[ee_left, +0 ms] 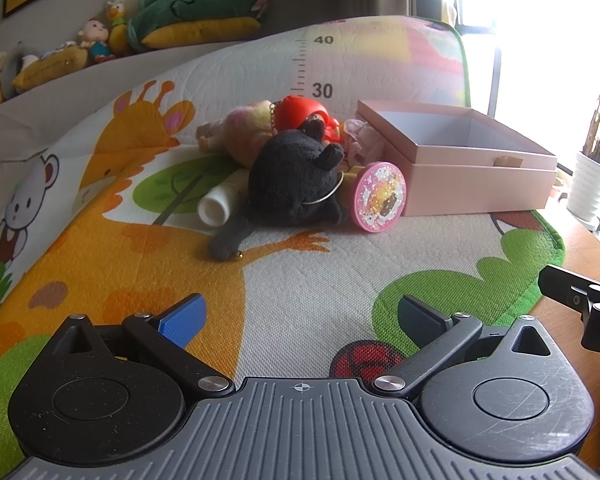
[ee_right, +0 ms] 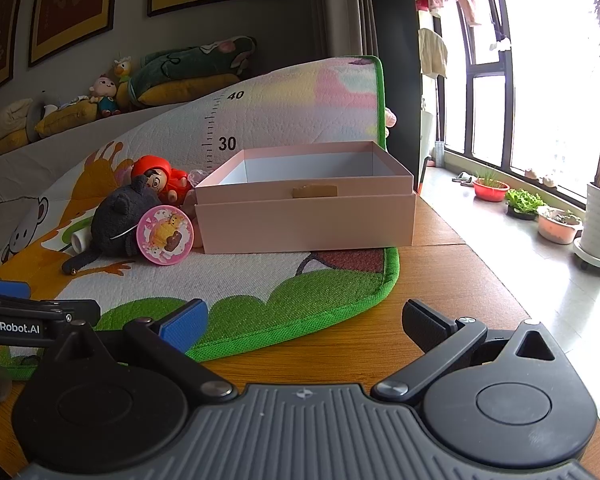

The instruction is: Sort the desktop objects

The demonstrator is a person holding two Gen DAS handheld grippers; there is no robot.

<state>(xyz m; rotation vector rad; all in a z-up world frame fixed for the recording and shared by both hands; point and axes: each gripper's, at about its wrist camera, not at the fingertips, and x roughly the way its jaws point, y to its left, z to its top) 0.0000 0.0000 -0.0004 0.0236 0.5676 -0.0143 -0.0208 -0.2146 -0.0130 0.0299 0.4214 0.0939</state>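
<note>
Left wrist view: the left gripper (ee_left: 302, 320) hovers low over a quilted cartoon-print play mat (ee_left: 312, 292), its fingers spread wide with nothing between them; one pad is blue (ee_left: 184, 320), the other black. Ahead on the mat lies a heap of objects. A black plush cat with a thin metal ring at its neck (ee_left: 296, 184) lies on its side at the front of the heap. A white plastic cylinder (ee_left: 220, 202) rests against its left flank, partly beneath it. A round pink glitter-faced disc (ee_left: 380, 197) stands on edge, leaning between the cat and the open pink cardboard box (ee_left: 476, 184). Behind the cat sit a doll in a red hood (ee_left: 304, 114), a pale peach-and-yellow plush toy (ee_left: 244, 130) and a small pink frilled item (ee_left: 364, 138), the last touching the box's left side. The box interior shows only white walls.

Right wrist view: the right gripper (ee_right: 304, 324) is held above the wooden tabletop (ee_right: 452, 280), just off the mat's green-bound edge, likewise spread and empty. The box stands straight ahead, straddling the mat edge and the table. Potted plants (ee_right: 524, 202) line the tiled floor below the window.
</note>
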